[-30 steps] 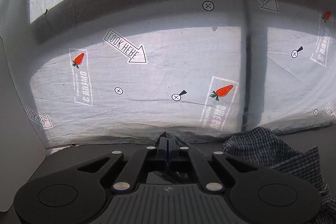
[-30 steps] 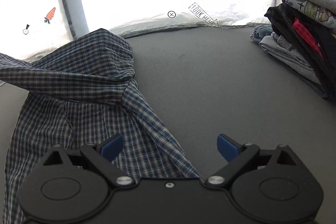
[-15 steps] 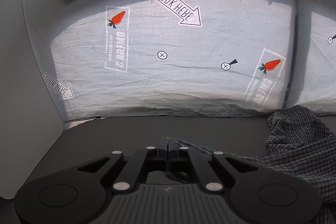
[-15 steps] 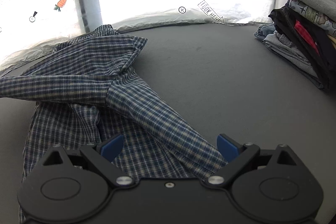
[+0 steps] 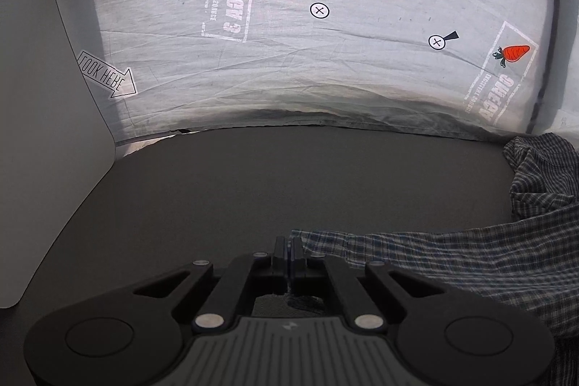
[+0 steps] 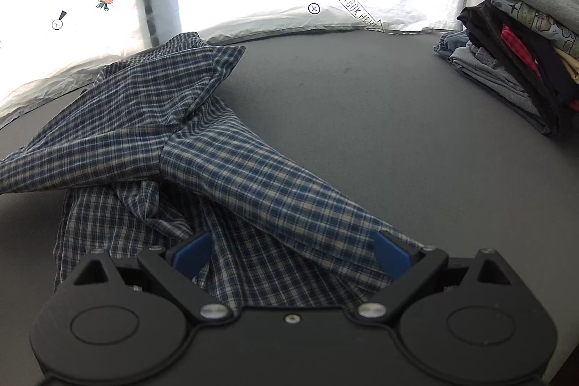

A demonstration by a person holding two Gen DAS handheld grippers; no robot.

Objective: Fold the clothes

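A blue and white checked shirt (image 6: 173,140) lies crumpled on the dark grey table (image 6: 354,118). One sleeve stretches left and another runs toward my right gripper. My right gripper (image 6: 291,250) is open, its blue pads on either side of the sleeve end and the cloth beneath. In the left wrist view my left gripper (image 5: 288,250) is shut on the edge of the shirt's sleeve (image 5: 434,259), which trails off to the right, low over the table (image 5: 253,190).
A stack of folded clothes (image 6: 521,46) stands at the table's far right. A white printed sheet (image 5: 325,35) hangs behind the table. A white panel (image 5: 43,132) stands at the left edge.
My left gripper has come down and moved left with the sleeve, pulling it out flat. The shirt has settled lower on the table. My right gripper has moved closer over the other sleeve, still open.
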